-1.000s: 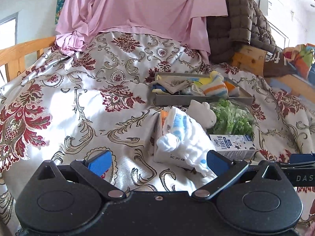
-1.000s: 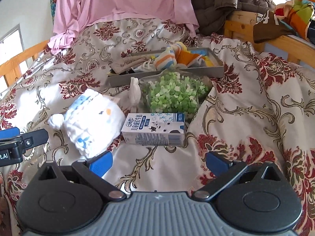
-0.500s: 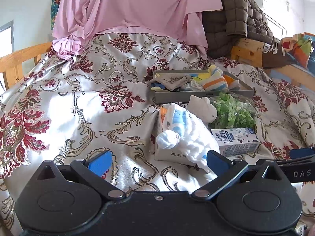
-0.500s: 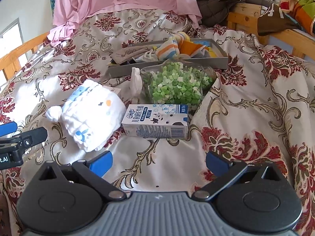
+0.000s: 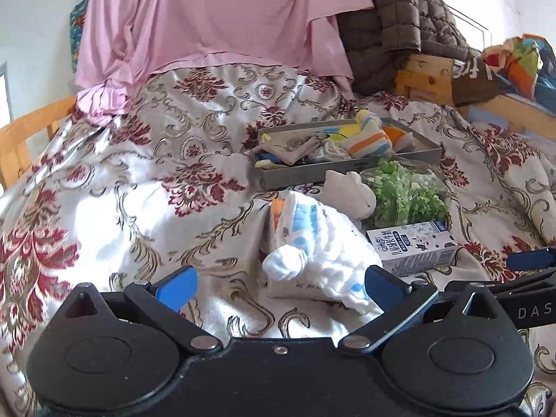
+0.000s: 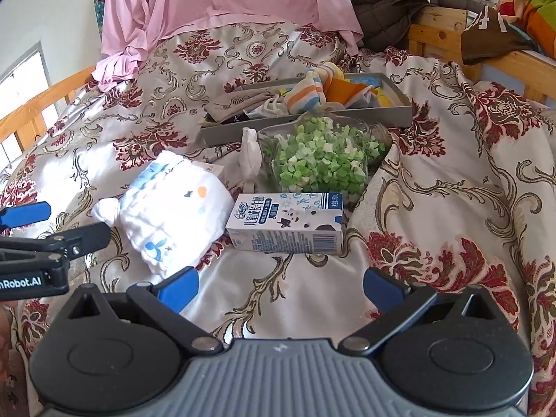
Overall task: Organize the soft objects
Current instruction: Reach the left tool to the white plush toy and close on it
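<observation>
A white soft cloth bundle with blue prints (image 5: pixel 323 246) (image 6: pixel 173 212) lies on the flowered bedspread, partly on a small carton. A small white plush toy (image 5: pixel 351 191) (image 6: pixel 251 153) sits behind it. A grey tray (image 5: pixel 312 173) (image 6: pixel 396 111) farther back holds striped socks (image 5: pixel 368 139) (image 6: pixel 309 92) and other folded cloths. My left gripper (image 5: pixel 278 286) is open and empty, just short of the bundle. My right gripper (image 6: pixel 279 286) is open and empty, in front of the milk carton (image 6: pixel 288 222) (image 5: pixel 413 246).
A clear bag of green and white pieces (image 6: pixel 323 160) (image 5: pixel 403 194) lies between tray and carton. Pink sheet (image 5: pixel 215 17) and a brown quilted jacket (image 5: pixel 399 17) hang at the back. Wooden bed rails (image 6: pixel 45 100) (image 6: pixel 486 55) stand at left and right.
Both grippers have pulled back a little and tilted up; the objects sit lower and closer in the views. Nothing on the bed has moved. Both stay open.
</observation>
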